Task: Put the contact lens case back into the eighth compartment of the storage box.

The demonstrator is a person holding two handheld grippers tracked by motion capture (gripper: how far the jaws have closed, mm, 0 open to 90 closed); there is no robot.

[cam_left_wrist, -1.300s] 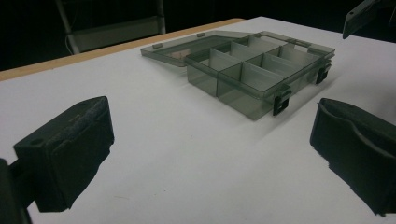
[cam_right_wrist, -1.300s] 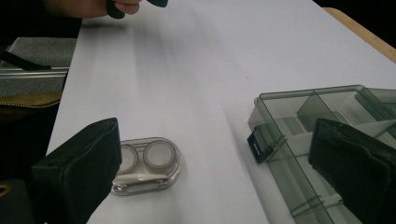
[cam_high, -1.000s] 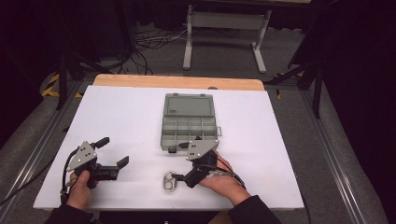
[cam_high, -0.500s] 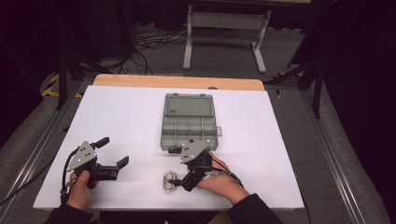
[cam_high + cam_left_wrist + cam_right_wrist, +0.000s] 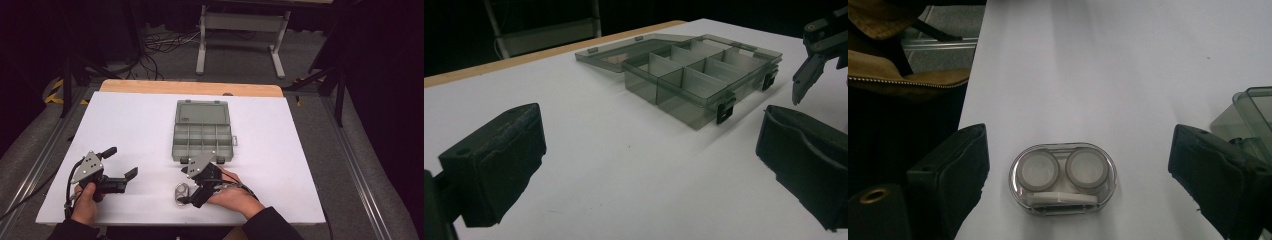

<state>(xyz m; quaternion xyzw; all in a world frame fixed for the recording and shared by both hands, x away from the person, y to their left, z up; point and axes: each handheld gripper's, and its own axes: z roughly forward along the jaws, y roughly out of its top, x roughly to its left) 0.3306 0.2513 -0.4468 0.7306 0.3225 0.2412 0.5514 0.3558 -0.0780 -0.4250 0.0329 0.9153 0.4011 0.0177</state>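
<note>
A clear oval contact-lens case (image 5: 1063, 177) with two round grey caps lies on the white table (image 5: 280, 150) near its front edge. My right gripper (image 5: 1080, 150) points down over the case, one jaw on each side. Its jaws have just been closing, but a gap still shows on both sides and the pads do not touch. From above, the case (image 5: 180, 192) sits just left of the right gripper (image 5: 184, 187). My left gripper (image 5: 122, 161) rests open at the front left with nothing between its jaws. A grey compartment box (image 5: 202, 132) lies open mid-table.
The box (image 5: 694, 75) has several empty compartments, its lid flat behind it and black latches on its near side. The right gripper (image 5: 819, 55) shows at the left gripper view's right edge. A tan zipped garment (image 5: 903, 75) hangs beyond the table's edge. A wooden strip (image 5: 190, 88) runs along the far side.
My right gripper has shifted a little left and toward the front edge, over the lens case, and its jaws stand narrower. The left gripper has kept still.
</note>
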